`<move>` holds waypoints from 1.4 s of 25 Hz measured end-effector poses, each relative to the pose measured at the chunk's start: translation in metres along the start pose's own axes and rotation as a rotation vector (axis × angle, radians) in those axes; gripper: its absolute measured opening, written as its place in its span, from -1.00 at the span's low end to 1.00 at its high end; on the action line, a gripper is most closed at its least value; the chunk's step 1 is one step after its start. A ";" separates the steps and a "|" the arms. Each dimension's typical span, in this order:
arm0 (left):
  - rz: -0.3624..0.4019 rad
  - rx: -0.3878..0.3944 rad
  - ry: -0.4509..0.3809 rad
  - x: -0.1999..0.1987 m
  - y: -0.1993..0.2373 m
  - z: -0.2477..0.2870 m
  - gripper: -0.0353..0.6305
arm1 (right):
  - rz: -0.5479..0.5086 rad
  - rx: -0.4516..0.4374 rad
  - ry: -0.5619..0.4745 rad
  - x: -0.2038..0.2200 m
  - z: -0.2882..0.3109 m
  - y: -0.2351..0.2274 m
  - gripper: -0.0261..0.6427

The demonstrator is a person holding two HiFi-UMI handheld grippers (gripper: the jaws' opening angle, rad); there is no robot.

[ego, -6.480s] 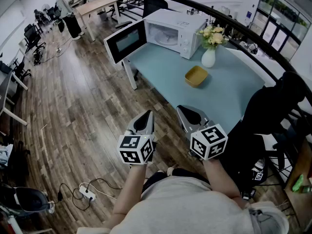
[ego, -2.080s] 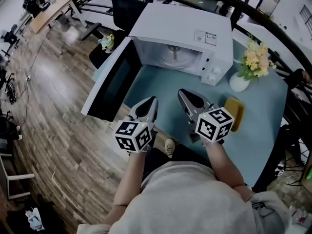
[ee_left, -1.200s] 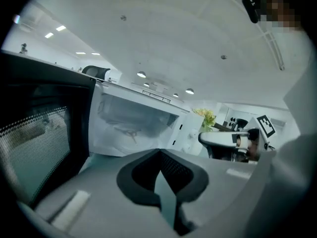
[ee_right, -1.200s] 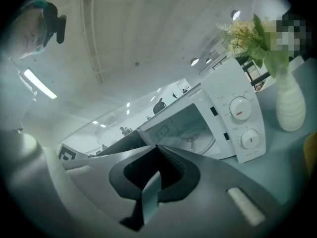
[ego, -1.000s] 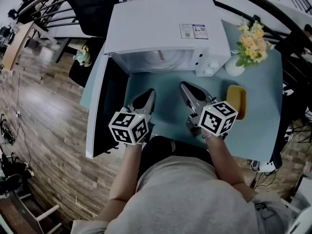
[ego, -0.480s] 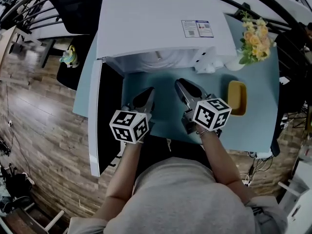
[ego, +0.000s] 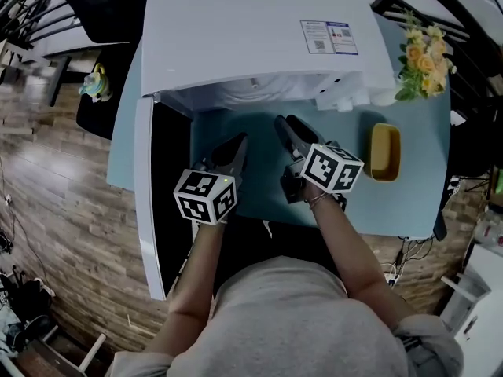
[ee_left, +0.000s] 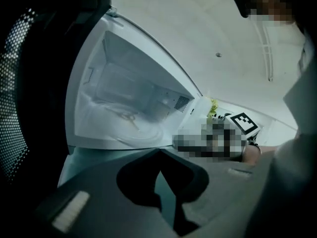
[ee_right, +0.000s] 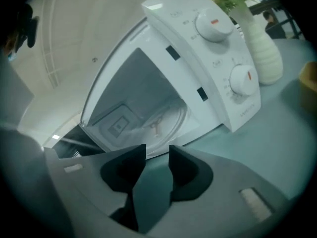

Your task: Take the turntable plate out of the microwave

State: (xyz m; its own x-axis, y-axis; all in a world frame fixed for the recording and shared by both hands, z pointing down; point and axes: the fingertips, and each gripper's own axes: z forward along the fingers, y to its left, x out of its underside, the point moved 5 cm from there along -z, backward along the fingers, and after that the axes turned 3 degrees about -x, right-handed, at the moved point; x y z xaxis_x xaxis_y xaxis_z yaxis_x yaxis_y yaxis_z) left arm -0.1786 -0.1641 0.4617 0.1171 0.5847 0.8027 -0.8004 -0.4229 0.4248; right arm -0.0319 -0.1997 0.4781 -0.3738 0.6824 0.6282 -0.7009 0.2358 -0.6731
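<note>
turntable plate (ee_right: 167,121) | clear glass, round (lying flat) | inside open microwave (ego: 259,38)

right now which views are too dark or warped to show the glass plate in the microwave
Head view: bright, fisheye-bent; the top of the white microwave mostly hides its cavity. Left gripper view: dark-edged, a mosaic patch, but the clear glass turntable plate shows. Right gripper view: soft, vignetted, plate faintly visible.
</note>
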 end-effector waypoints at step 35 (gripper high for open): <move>-0.092 -0.016 0.041 0.015 0.017 0.012 -0.89 | 0.515 -0.055 -0.095 -0.003 0.054 -0.030 -0.72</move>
State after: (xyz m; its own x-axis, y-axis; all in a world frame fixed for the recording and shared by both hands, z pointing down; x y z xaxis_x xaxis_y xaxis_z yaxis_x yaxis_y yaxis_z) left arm -0.1831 -0.1711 0.4862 0.1665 0.6489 0.7424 -0.7967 -0.3551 0.4891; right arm -0.0423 -0.2460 0.5175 -0.7168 0.6541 0.2417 -0.3802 -0.0759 -0.9218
